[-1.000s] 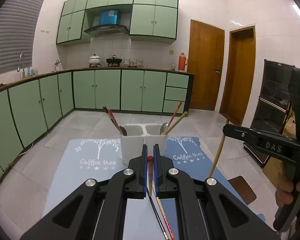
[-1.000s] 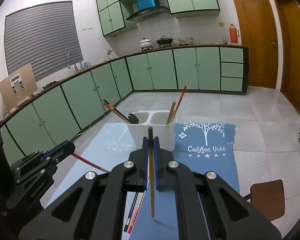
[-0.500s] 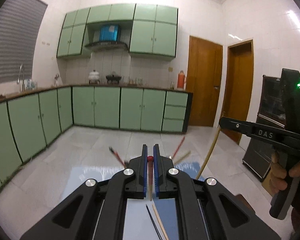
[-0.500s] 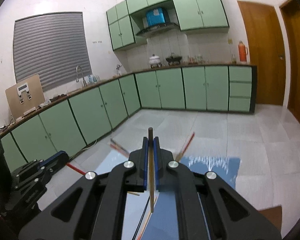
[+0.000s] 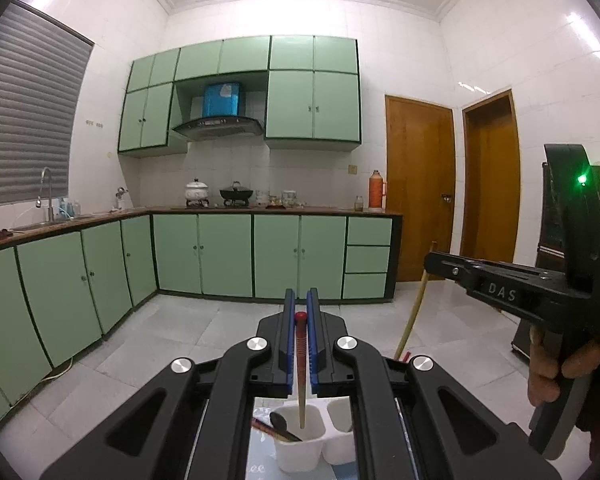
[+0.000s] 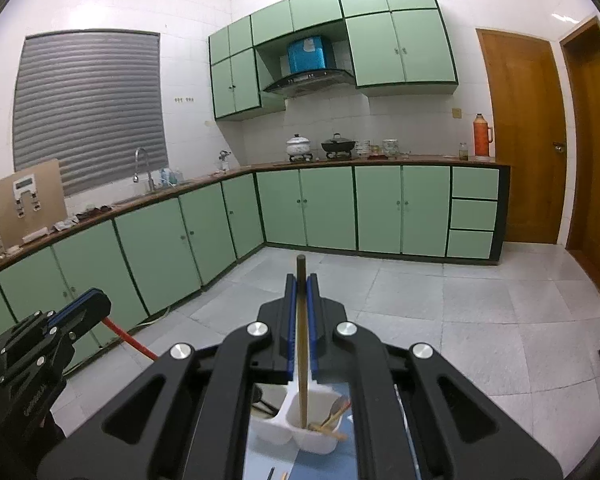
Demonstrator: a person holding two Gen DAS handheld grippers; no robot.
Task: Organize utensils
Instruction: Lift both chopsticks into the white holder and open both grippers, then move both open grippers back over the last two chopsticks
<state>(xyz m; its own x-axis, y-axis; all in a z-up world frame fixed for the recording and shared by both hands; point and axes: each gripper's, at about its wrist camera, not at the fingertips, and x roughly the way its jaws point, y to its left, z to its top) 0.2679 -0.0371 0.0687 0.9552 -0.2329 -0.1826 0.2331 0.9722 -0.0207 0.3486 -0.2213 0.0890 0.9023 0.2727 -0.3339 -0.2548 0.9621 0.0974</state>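
In the left wrist view my left gripper (image 5: 300, 300) is shut on a red-topped chopstick (image 5: 301, 360). It hangs tip down over the left compartment of the white two-compartment holder (image 5: 300, 454), which has a dark spoon (image 5: 279, 422) in it. At the right of that view the right gripper (image 5: 432, 261) holds a yellowish chopstick (image 5: 414, 312). In the right wrist view my right gripper (image 6: 301, 284) is shut on that wooden chopstick (image 6: 301, 340), tip over the holder's (image 6: 274, 432) right compartment. The left gripper (image 6: 96, 304) shows at the left with the red chopstick (image 6: 128, 340).
The holder stands on a blue mat (image 6: 268, 460) with loose chopsticks (image 6: 272, 474) near its front edge. A person's hand (image 5: 556, 364) grips the right tool. Green cabinets (image 5: 228, 256) and wooden doors (image 5: 418, 188) stand far behind across a tiled floor.
Both grippers have risen and moved forward with their chopsticks. The holder, once ahead of the fingers, now sits below them, under the hanging tips.
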